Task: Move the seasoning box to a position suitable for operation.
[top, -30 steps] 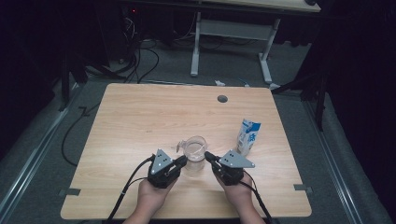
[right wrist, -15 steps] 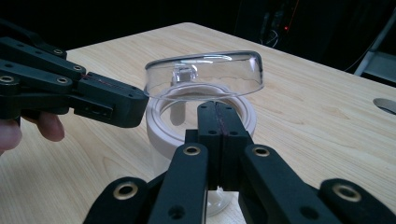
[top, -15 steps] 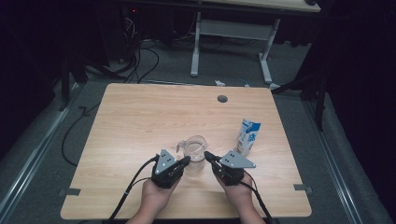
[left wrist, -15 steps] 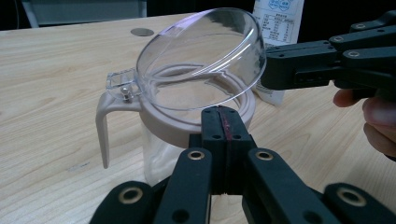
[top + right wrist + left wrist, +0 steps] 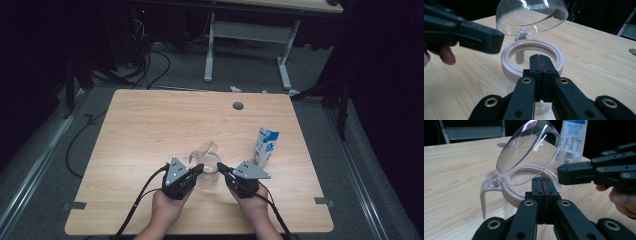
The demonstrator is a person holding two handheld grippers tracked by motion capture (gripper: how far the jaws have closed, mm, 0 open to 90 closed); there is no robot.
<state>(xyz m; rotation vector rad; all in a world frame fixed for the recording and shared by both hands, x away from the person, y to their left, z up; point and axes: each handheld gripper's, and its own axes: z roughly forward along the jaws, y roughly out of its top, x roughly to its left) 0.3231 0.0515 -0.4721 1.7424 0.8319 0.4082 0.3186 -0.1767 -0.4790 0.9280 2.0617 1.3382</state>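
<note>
Dark room, cables on floor, wood desk [image 5: 150, 130]. High view: clear jar [image 5: 207, 172] near front edge, between left gripper [image 5: 199, 168] and right gripper [image 5: 220, 167]; carton [image 5: 265, 146] toward right edge. Gripper views: hinged lid [image 5: 529, 150] tilted open, both jaw pairs fully closed, gripping nothing. Far half free.

Overhead light falls evenly on the wooden table [image 5: 150, 150] while everything around it sinks into near-black, the high view is soft and grainy, and glare streaks the clear domed lid [image 5: 529, 152] above the table.
</note>
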